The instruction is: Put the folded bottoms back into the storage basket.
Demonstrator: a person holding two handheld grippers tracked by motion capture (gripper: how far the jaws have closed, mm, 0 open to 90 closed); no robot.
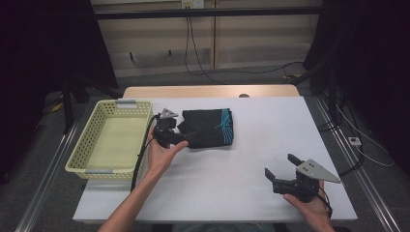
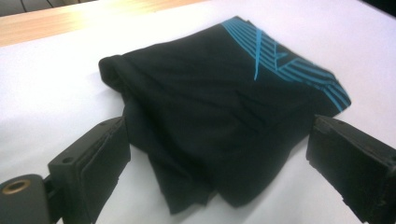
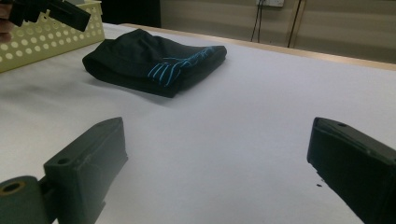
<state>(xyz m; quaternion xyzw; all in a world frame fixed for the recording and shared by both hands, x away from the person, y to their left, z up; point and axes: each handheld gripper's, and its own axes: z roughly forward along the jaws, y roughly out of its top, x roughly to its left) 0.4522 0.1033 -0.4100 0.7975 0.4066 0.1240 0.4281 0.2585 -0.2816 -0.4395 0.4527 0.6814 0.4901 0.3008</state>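
A folded black garment (image 1: 210,126) with blue stripes lies on the white table (image 1: 251,159), just right of the basket. My left gripper (image 1: 185,136) is at the garment's left edge, held in a hand. In the left gripper view the jaws of the left gripper (image 2: 219,140) stand wide open, one on each side of the near end of the garment (image 2: 224,107), not touching it. My right gripper (image 1: 280,165) is open near the table's front right corner, over bare table. The right gripper (image 3: 217,135) holds nothing, and the garment (image 3: 154,60) lies well ahead of it.
A pale yellow perforated basket (image 1: 106,108) stands at the table's left side, and its wall (image 3: 46,37) appears in the right gripper view. A wooden strip (image 1: 208,91) runs along the table's far edge. Cables hang on the wall behind.
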